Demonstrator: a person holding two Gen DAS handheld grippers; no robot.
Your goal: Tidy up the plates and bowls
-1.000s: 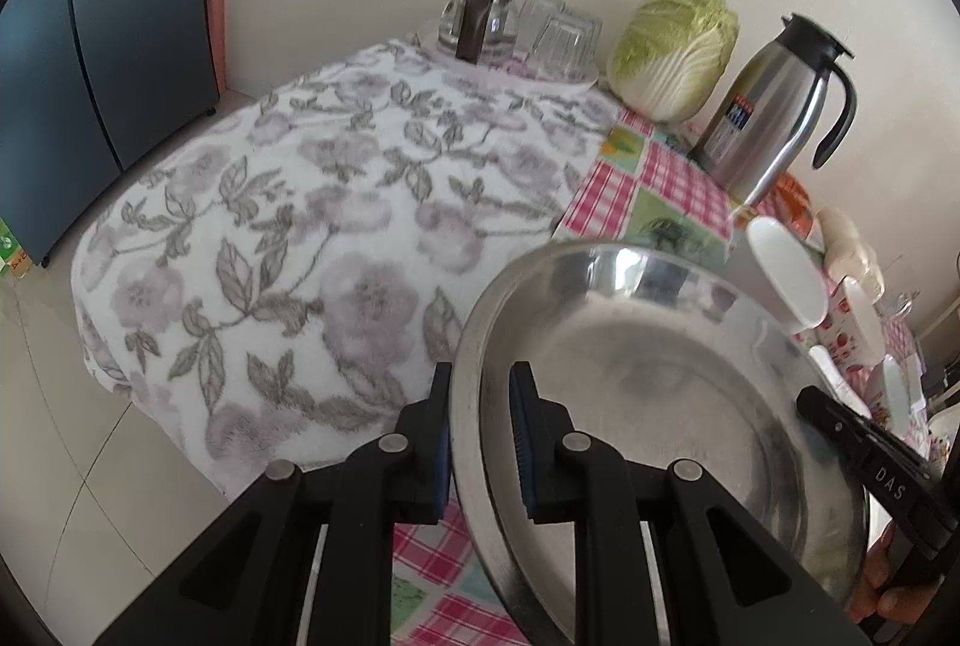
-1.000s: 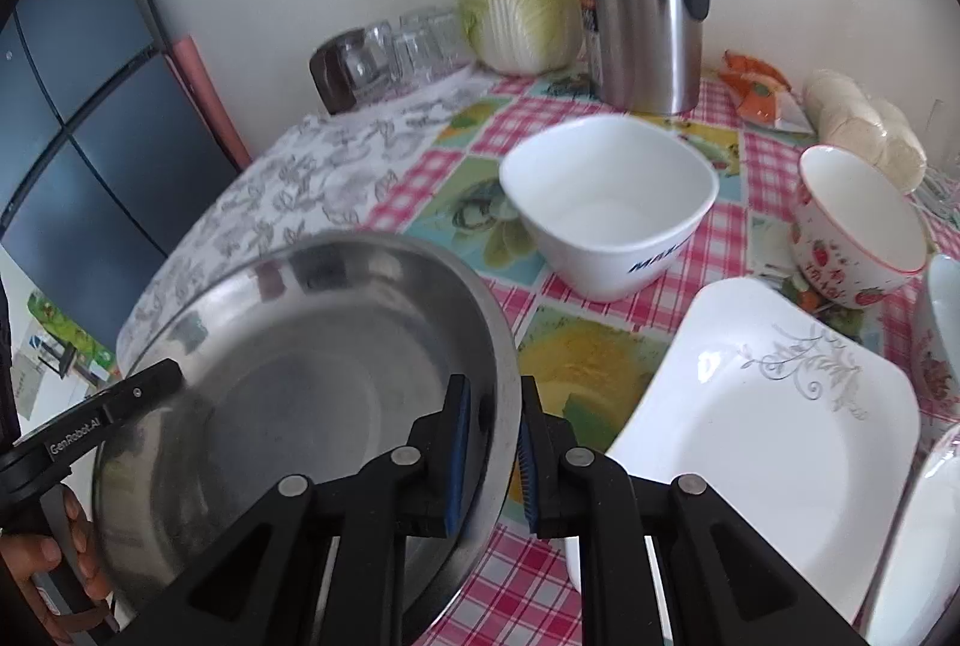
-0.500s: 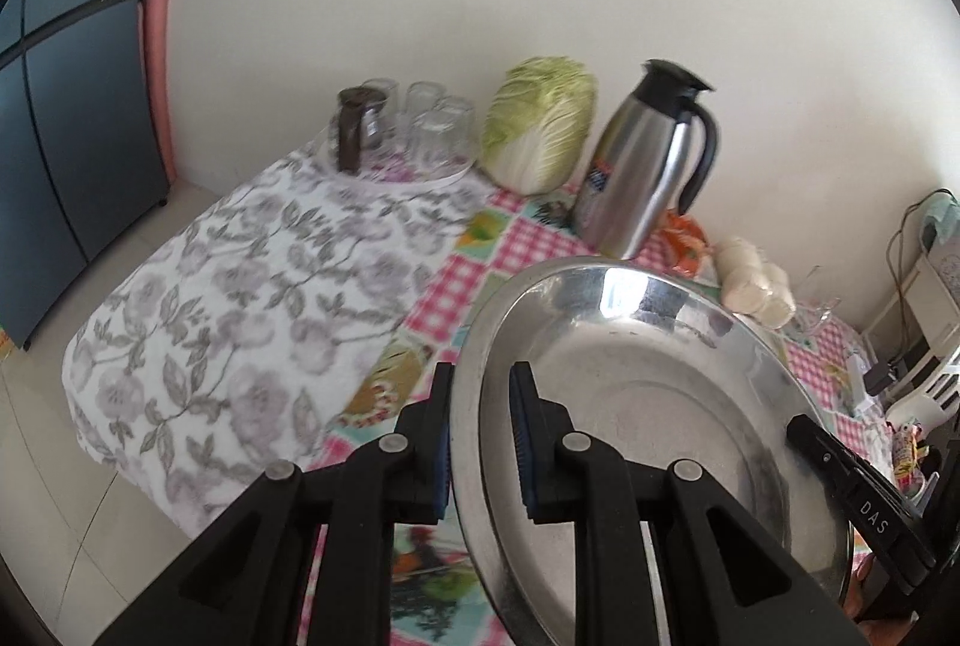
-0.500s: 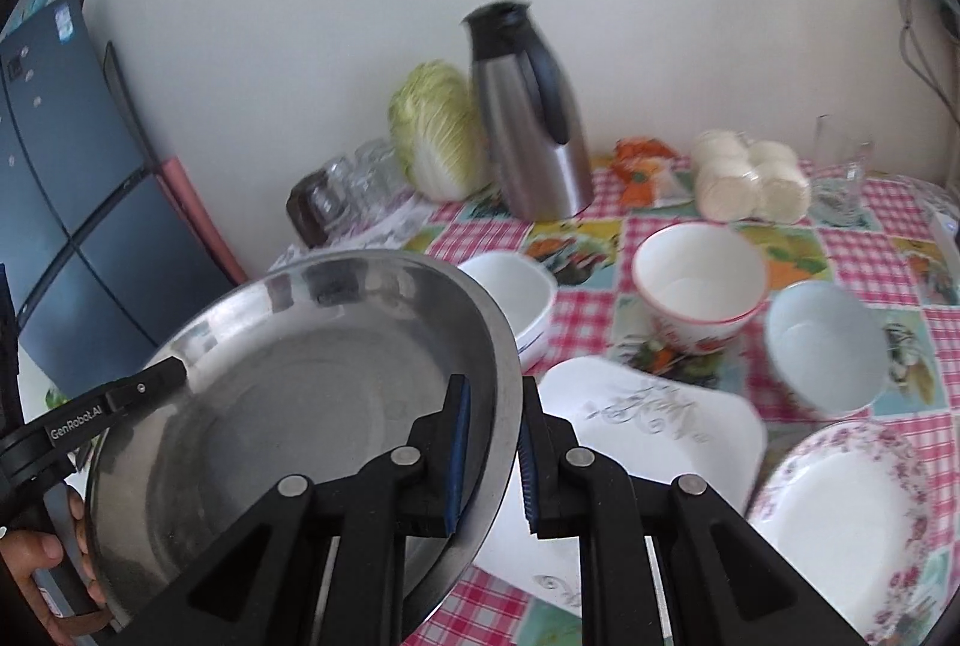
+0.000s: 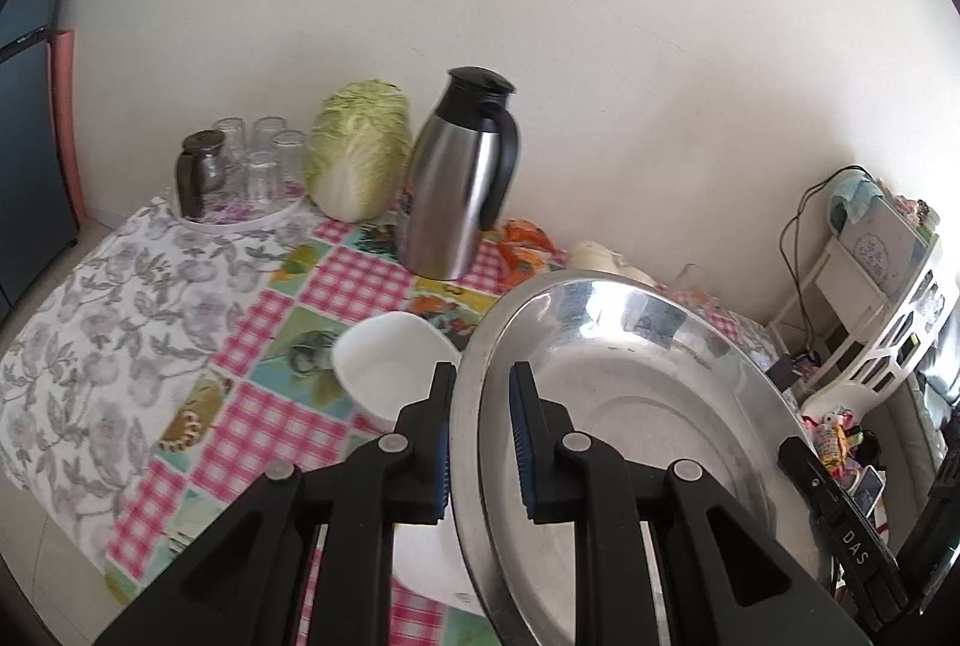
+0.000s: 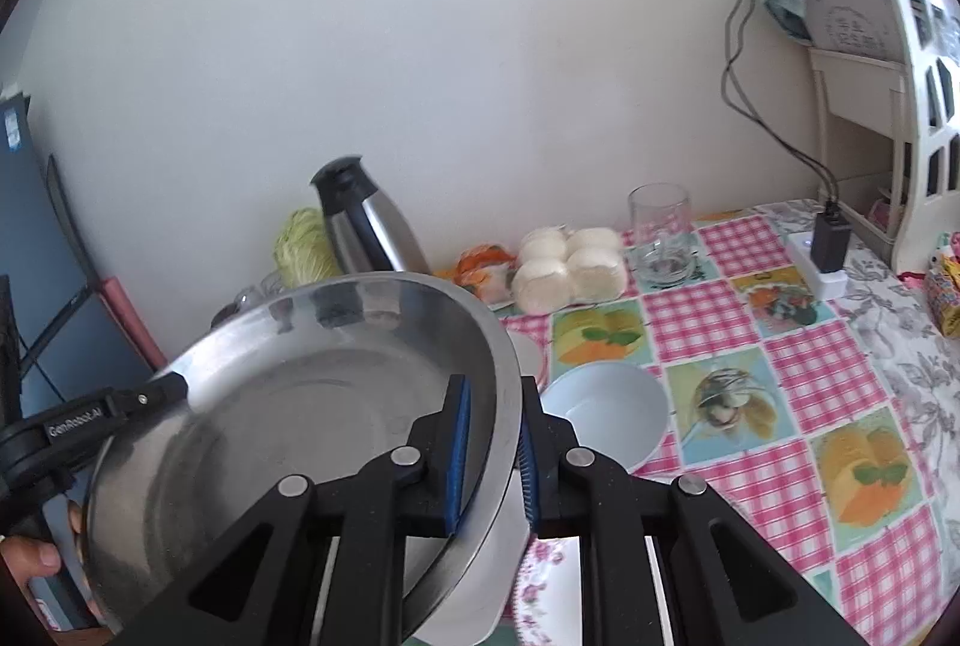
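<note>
A large steel plate (image 5: pixel 648 406) (image 6: pixel 288 418) hangs tilted above the table, carried by both grippers. My left gripper (image 5: pixel 480 436) is shut on its left rim, and my right gripper (image 6: pixel 492 454) is shut on its right rim. In the left wrist view a white bowl (image 5: pixel 390 370) stands on the checked cloth just left of the plate. In the right wrist view a pale bowl (image 6: pixel 606 412) sits right of my fingers, and a flowered plate (image 6: pixel 540 586) shows partly below them. The steel plate hides the other dishes.
A steel thermos jug (image 5: pixel 462 172), a cabbage (image 5: pixel 360 148) and a tray of glasses (image 5: pixel 240 178) stand along the wall. White buns (image 6: pixel 570 268), a glass mug (image 6: pixel 660 232) and a charger block (image 6: pixel 828 250) lie at the right. A white rack (image 6: pixel 888 76) stands in the corner.
Both grippers have lifted the steel plate up and carried it rightwards along the table. The view now takes in the wall, the corner rack and the table's right part.
</note>
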